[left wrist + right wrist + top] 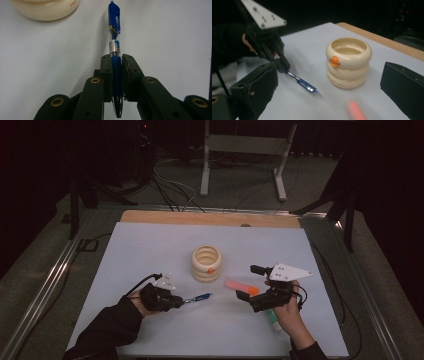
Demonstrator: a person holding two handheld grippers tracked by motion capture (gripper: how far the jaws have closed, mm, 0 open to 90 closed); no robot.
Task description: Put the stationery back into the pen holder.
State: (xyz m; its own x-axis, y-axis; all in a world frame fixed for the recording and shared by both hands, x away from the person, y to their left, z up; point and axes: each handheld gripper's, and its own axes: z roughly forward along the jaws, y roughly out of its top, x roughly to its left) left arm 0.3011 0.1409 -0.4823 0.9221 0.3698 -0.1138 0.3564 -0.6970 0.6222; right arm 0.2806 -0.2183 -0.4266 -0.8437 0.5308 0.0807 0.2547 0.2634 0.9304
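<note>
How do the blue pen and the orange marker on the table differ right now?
The blue click pen with a clear barrel is clamped between the jaws of the left gripper; the short orange highlighter marker lies loose on the white table, in front of the open right gripper. The pen is slim and long, the marker stubbier and thicker. The pen's clip end points toward the cream ringed holder; the marker lies beside it. Both are writing tools near that holder.
</note>
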